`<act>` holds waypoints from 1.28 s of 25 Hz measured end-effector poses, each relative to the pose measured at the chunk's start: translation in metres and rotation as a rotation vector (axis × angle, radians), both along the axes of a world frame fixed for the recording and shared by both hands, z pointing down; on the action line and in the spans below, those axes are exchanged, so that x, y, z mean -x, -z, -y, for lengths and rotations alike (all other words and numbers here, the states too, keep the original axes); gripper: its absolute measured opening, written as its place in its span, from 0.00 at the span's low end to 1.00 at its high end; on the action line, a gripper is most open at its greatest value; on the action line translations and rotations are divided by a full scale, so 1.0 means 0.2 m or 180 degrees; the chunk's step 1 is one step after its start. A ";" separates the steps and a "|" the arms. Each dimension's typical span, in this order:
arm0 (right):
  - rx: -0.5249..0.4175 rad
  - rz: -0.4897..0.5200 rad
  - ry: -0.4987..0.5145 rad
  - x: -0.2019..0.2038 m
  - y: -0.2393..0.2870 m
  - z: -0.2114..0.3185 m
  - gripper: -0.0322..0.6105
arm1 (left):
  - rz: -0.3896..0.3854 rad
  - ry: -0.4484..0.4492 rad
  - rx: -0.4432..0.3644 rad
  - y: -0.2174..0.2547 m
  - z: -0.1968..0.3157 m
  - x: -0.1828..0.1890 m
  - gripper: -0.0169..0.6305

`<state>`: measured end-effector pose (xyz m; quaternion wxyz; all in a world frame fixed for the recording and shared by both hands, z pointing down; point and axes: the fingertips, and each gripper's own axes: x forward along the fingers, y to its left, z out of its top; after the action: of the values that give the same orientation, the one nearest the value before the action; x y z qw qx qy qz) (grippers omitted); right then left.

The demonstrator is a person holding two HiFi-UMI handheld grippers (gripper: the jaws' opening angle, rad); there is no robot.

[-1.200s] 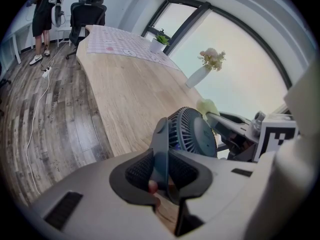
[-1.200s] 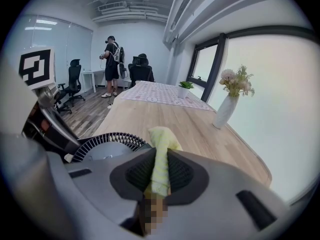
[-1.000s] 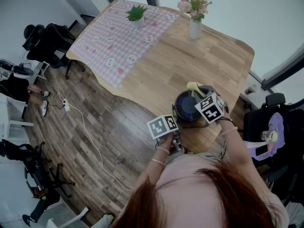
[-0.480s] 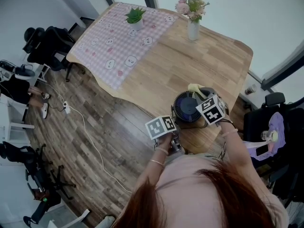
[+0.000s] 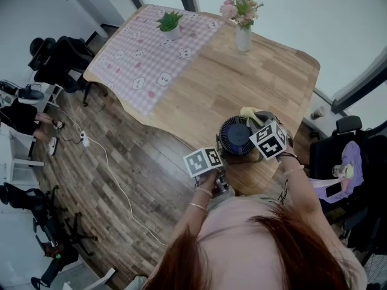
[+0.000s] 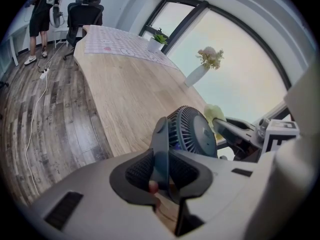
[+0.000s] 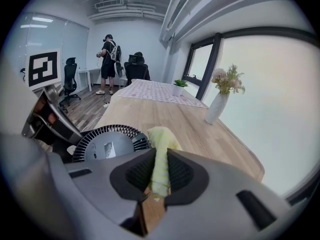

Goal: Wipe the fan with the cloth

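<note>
A small dark round fan (image 5: 236, 136) stands near the front edge of the wooden table (image 5: 272, 71). My left gripper (image 5: 219, 165) is shut on the fan's flat dark stand arm (image 6: 160, 144), just below the grille (image 6: 197, 136). My right gripper (image 5: 256, 123) is shut on a yellow cloth (image 5: 248, 112). The cloth (image 7: 160, 154) sticks out past the jaws and lies against the far right rim of the fan (image 7: 110, 143). In the left gripper view the cloth (image 6: 214, 115) shows behind the fan.
A vase of flowers (image 5: 243, 35) and a small potted plant (image 5: 171, 22) stand at the table's far end, the plant on a pink checked mat (image 5: 151, 53). A white cable (image 5: 109, 162) runs over the floor on the left. Office chairs (image 5: 341, 156) stand to the right. A person (image 7: 108, 64) stands far back.
The left gripper's marker cube has drifted slightly left. The right gripper with the cloth has stayed at the fan's rim, and the fan has not moved.
</note>
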<state>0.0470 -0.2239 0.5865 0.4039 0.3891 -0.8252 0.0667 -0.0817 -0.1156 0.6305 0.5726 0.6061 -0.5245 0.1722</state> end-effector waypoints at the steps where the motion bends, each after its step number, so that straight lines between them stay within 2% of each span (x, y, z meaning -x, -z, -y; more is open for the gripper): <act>1: -0.0003 0.0034 -0.0012 0.00 0.01 0.00 0.13 | 0.0000 -0.0002 -0.0002 0.00 0.00 0.00 0.15; 8: -0.0085 0.0260 0.0071 0.05 0.12 -0.01 0.13 | -0.0017 -0.0018 0.0005 0.00 0.00 0.00 0.15; 15: -0.0021 0.0395 0.0297 0.15 0.14 -0.06 0.13 | -0.0016 -0.0023 0.0012 0.00 -0.01 0.00 0.15; 20: 0.0157 0.0324 0.0537 0.23 0.09 -0.13 0.13 | -0.0022 -0.0029 0.0016 0.00 0.00 0.00 0.15; 27: 0.0269 0.0244 0.0572 0.24 0.04 -0.16 0.13 | -0.0025 -0.0041 0.0018 0.00 0.00 0.00 0.15; 32: 0.0238 0.0155 0.0617 0.24 0.01 -0.16 0.13 | -0.0025 -0.0052 0.0032 0.00 0.00 0.00 0.15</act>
<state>-0.0014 -0.1923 0.5838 0.4025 0.2903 -0.8655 0.0676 -0.0811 -0.1153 0.6308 0.5762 0.6082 -0.5164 0.1772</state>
